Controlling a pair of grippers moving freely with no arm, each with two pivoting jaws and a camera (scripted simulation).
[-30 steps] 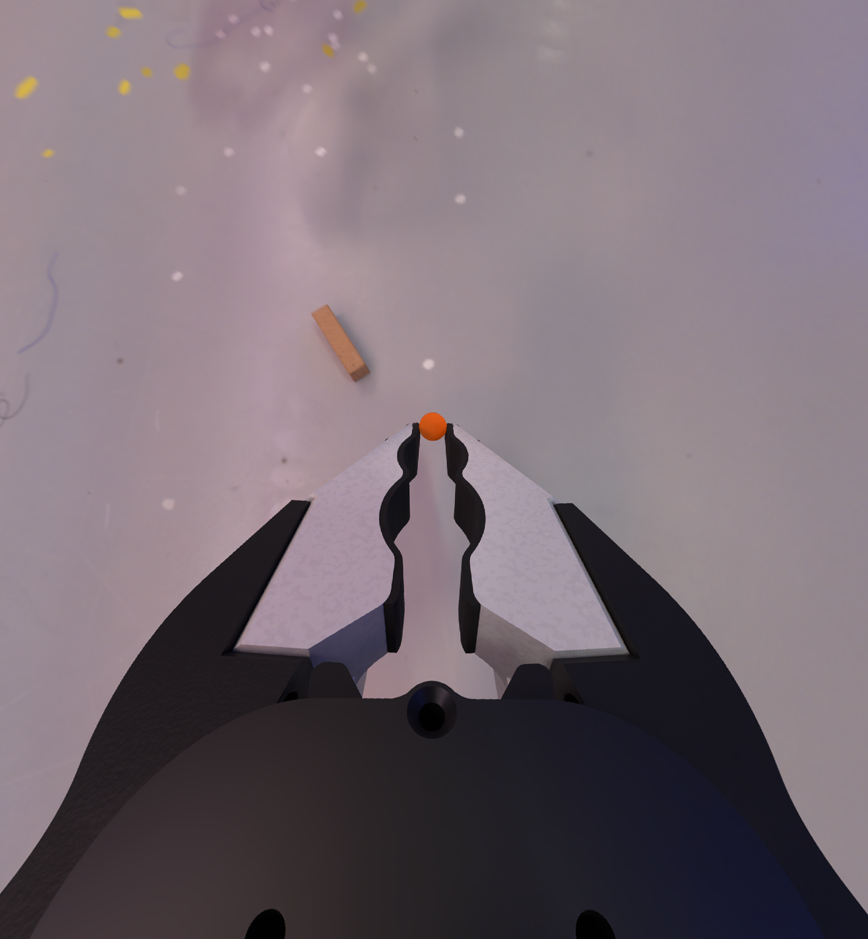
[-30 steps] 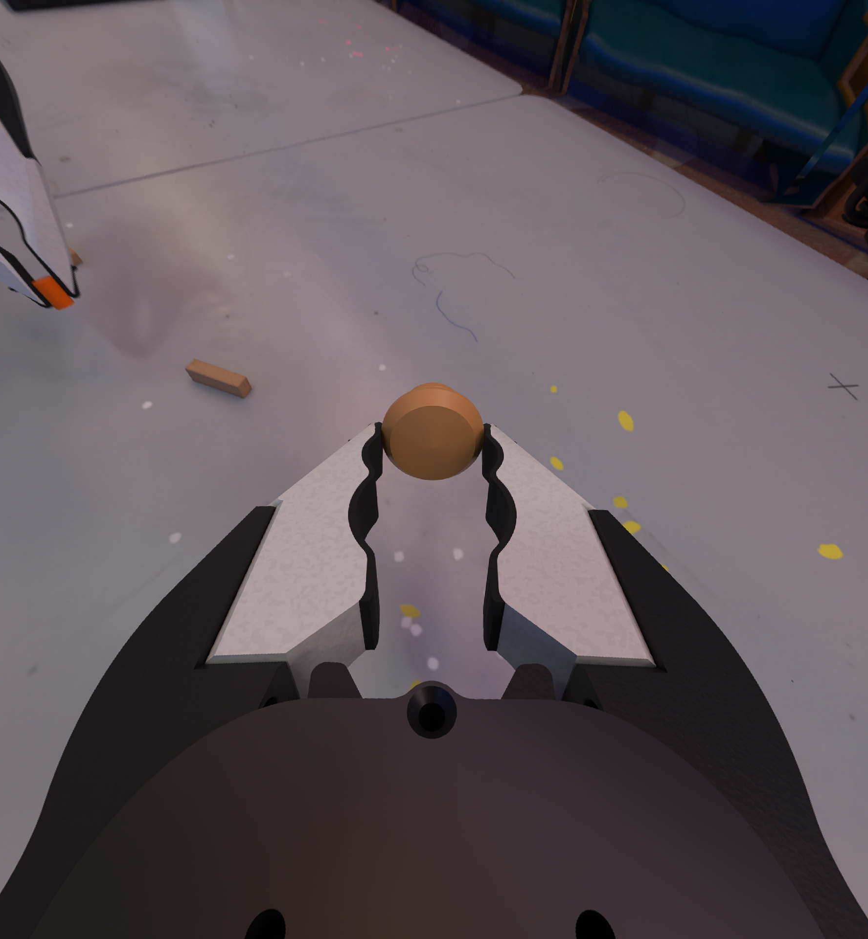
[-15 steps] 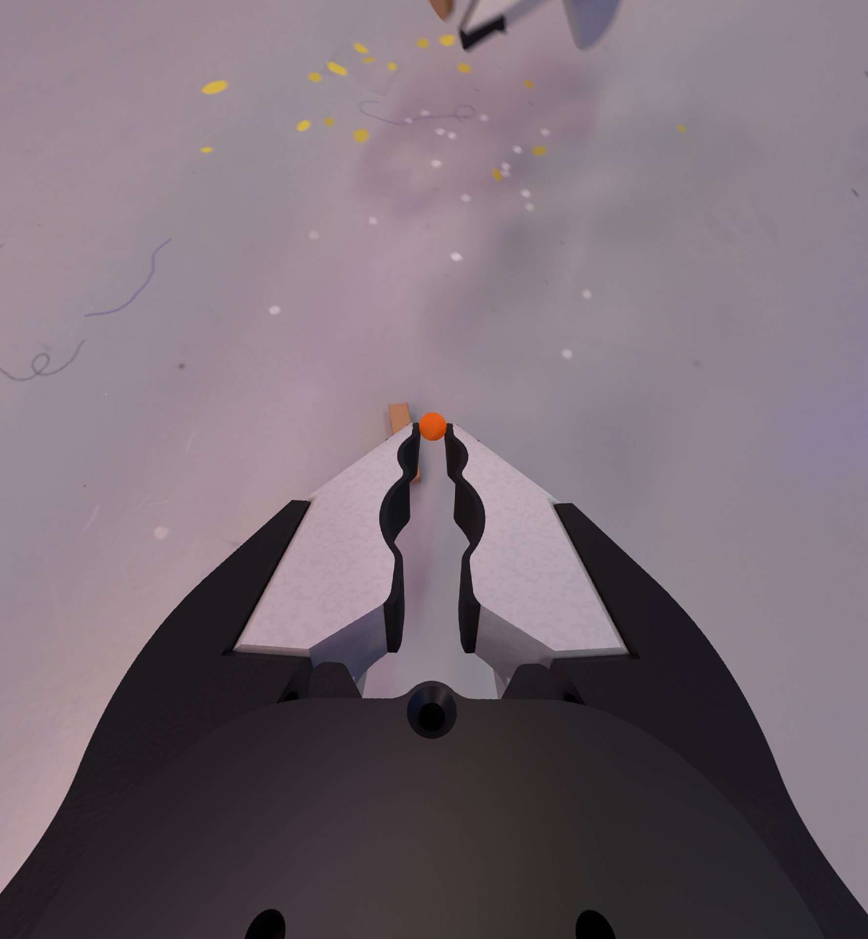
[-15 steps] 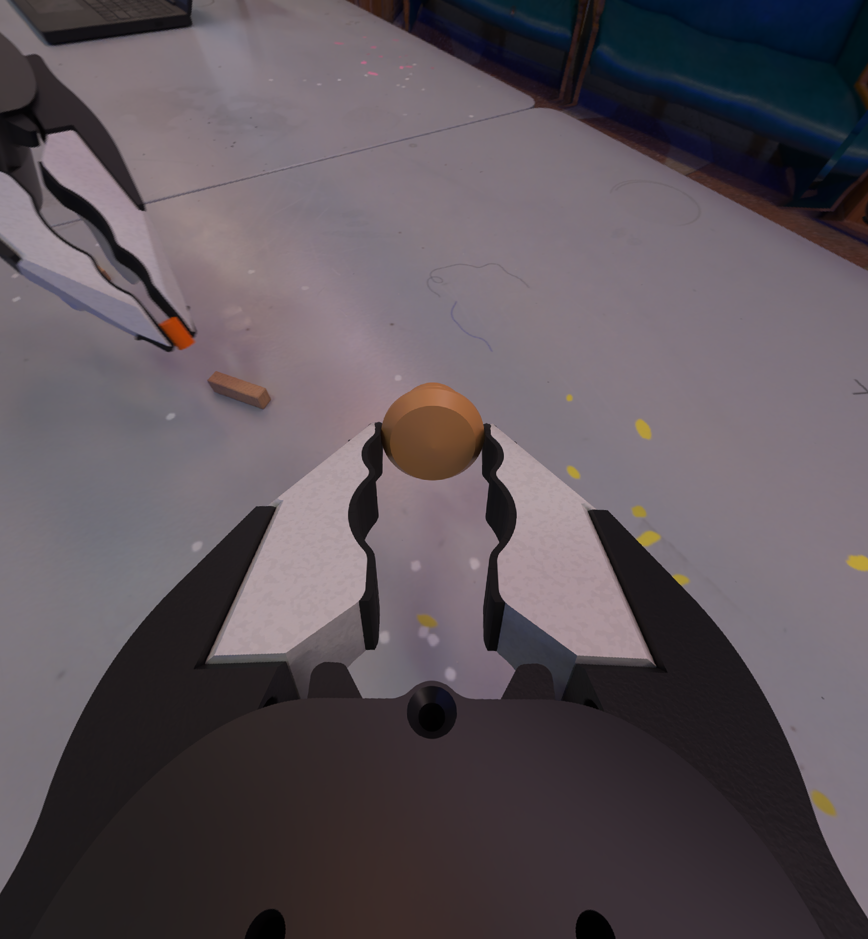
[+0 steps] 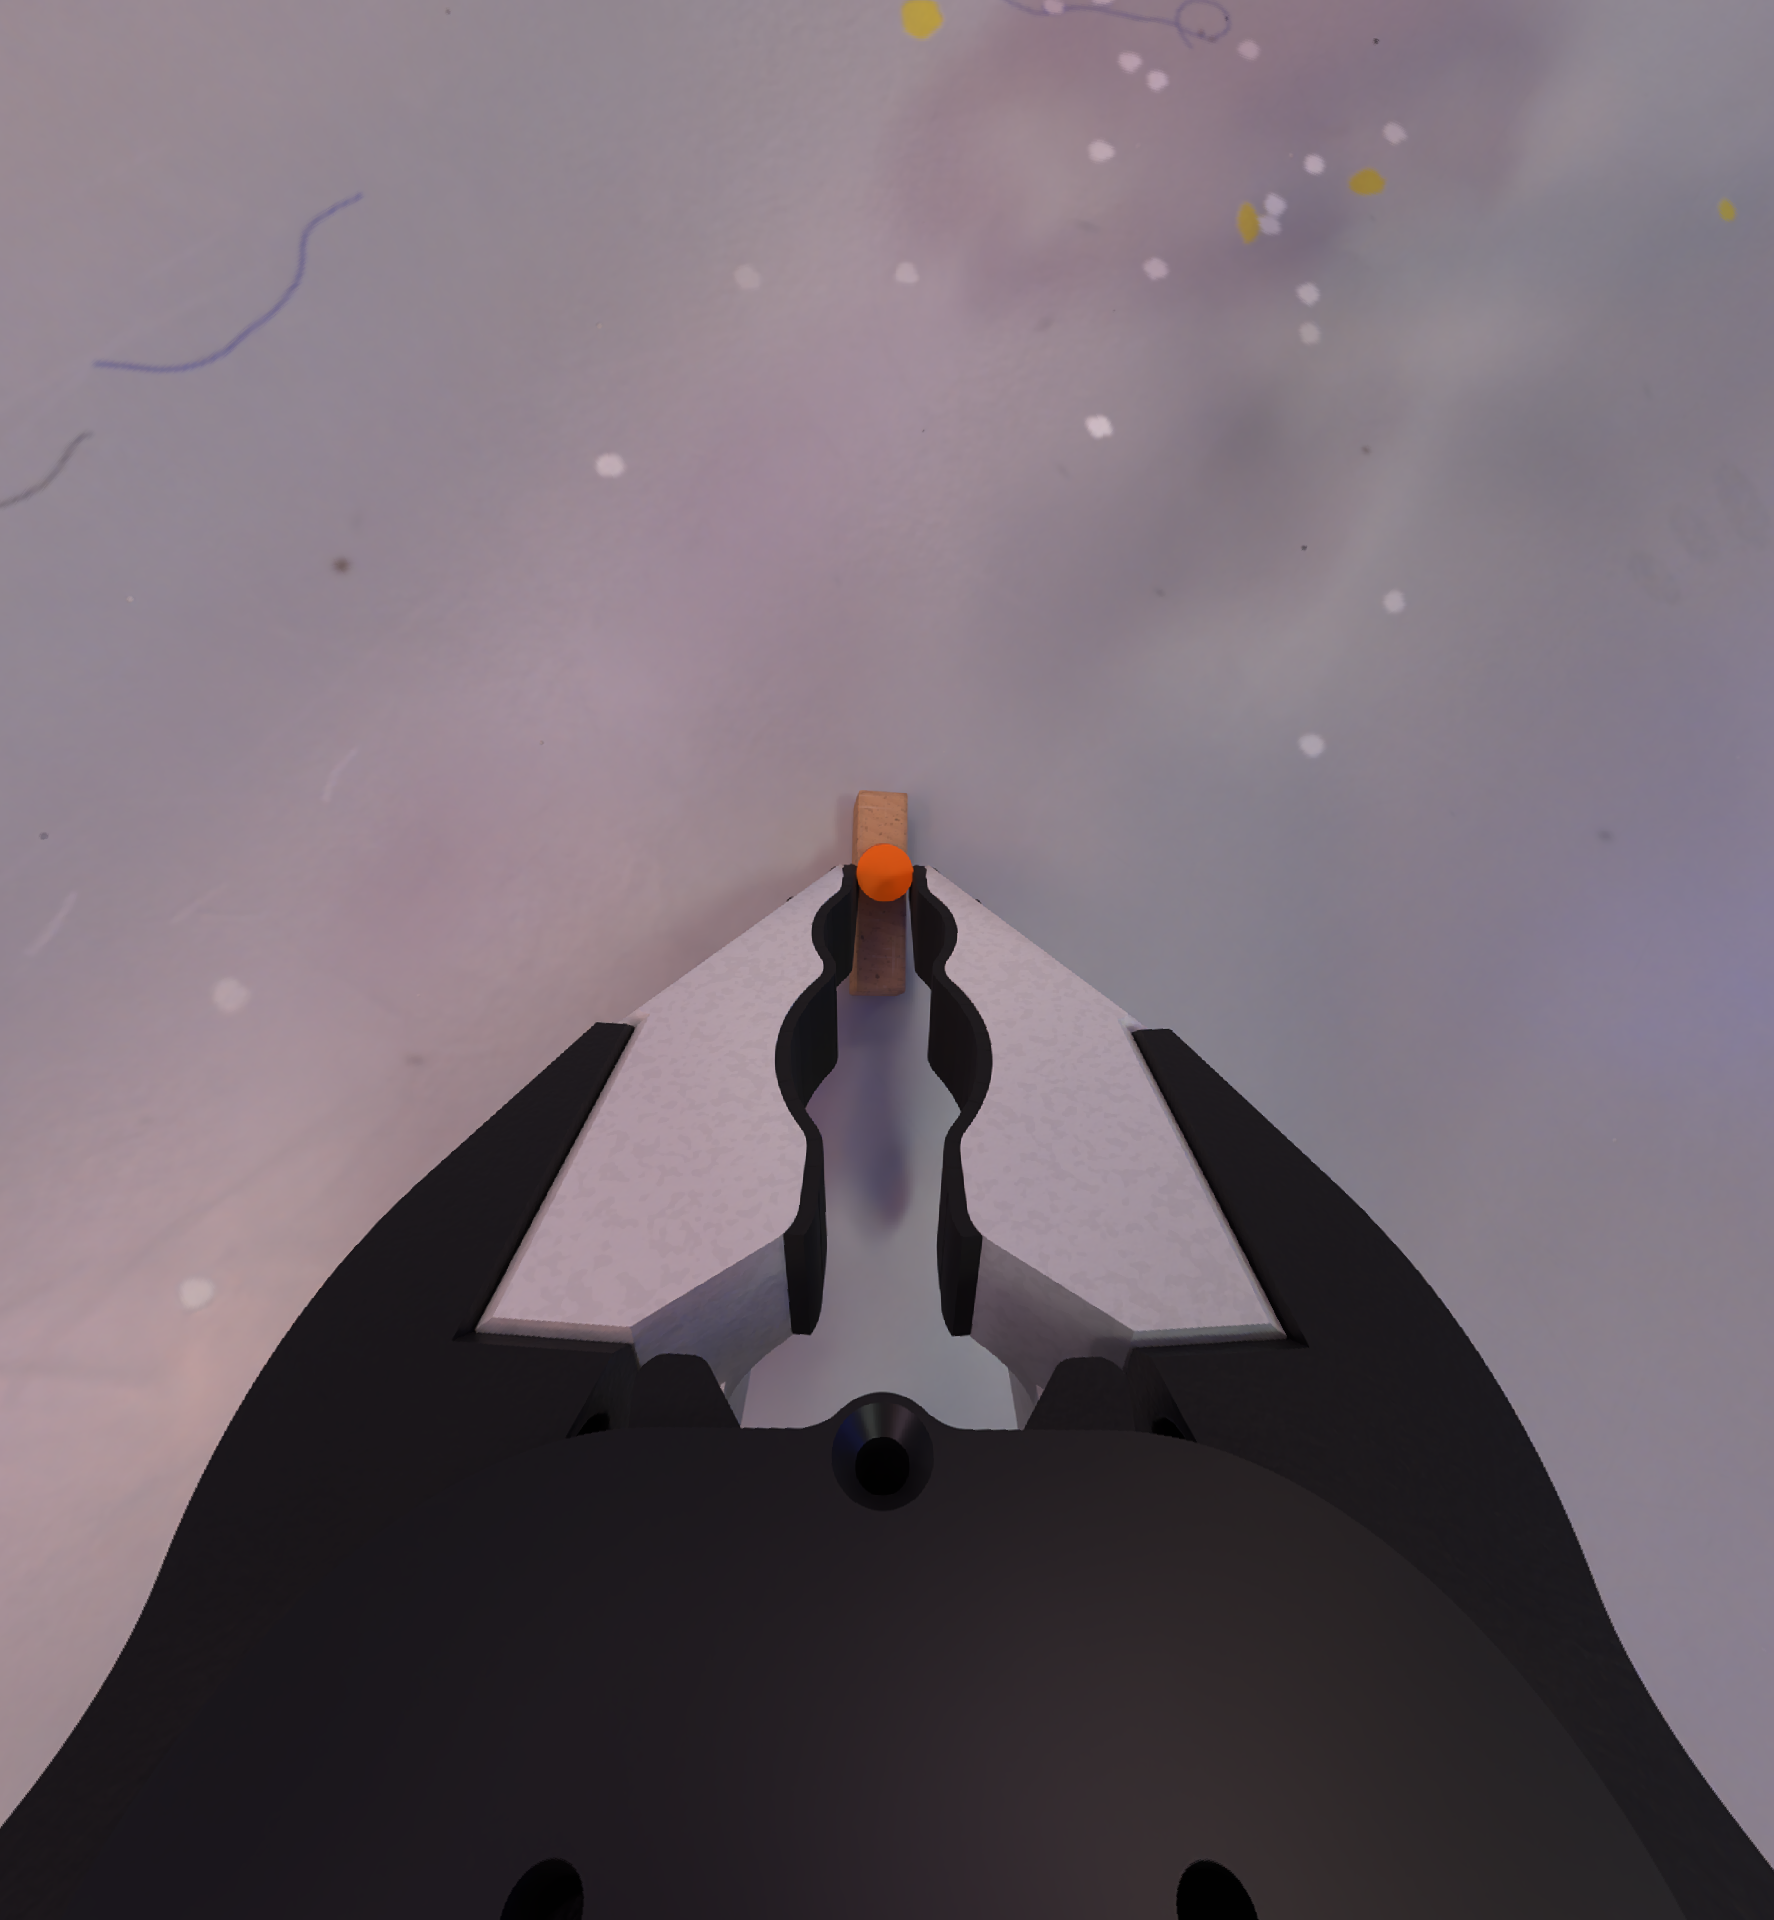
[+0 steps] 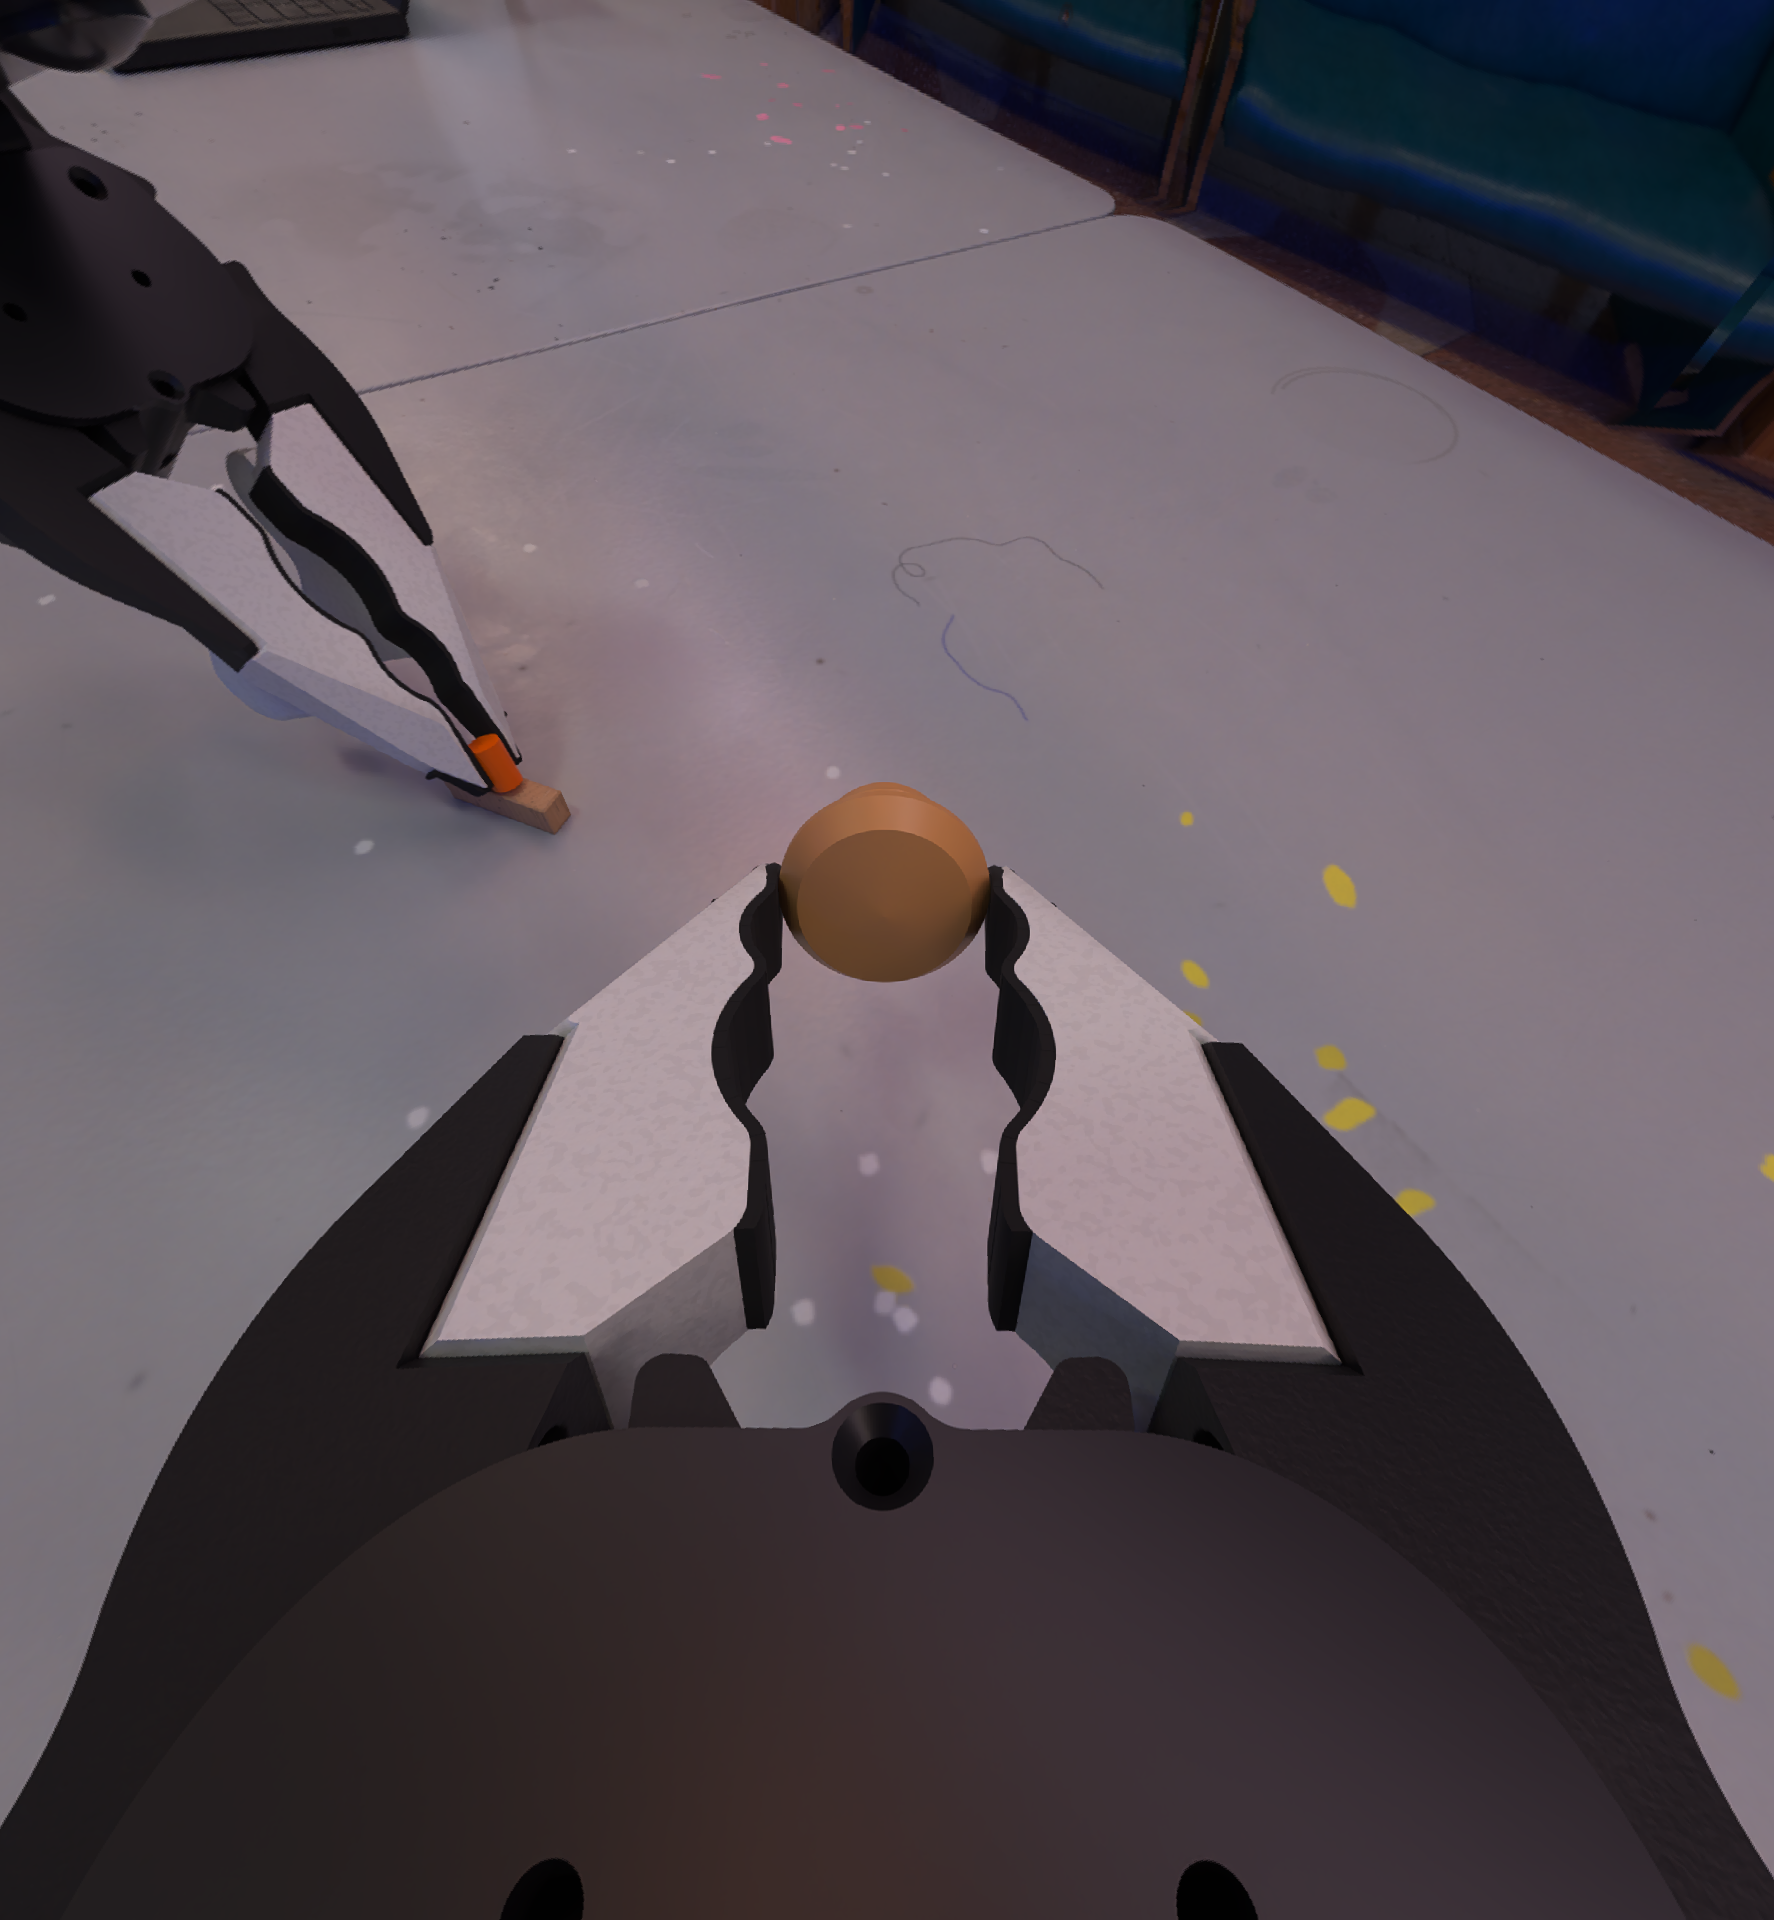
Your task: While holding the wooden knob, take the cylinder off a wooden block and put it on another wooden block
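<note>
My left gripper (image 5: 884, 871) is shut on a small orange cylinder (image 5: 884, 871) at its fingertips. The cylinder hangs right over a flat wooden block (image 5: 880, 821) lying on the grey table; the block runs lengthwise under the jaws. In the right wrist view the left gripper (image 6: 493, 764) leans down from the left, with the cylinder (image 6: 495, 762) at or just above the block (image 6: 535, 805); contact cannot be told. My right gripper (image 6: 883, 883) is shut on a round wooden knob (image 6: 883, 883) and holds it above the table.
The grey table (image 6: 1174, 623) has paint flecks and pen scribbles (image 6: 976, 623). A seam (image 6: 758, 301) crosses it at the back. Its right edge (image 6: 1485, 343) borders blue seating (image 6: 1485, 125). A dark laptop (image 6: 259, 21) lies at the far back left.
My left gripper has come down and forward with the cylinder until it is over the wooden block, lined up with its length. The right gripper has drifted a little, still holding the knob.
</note>
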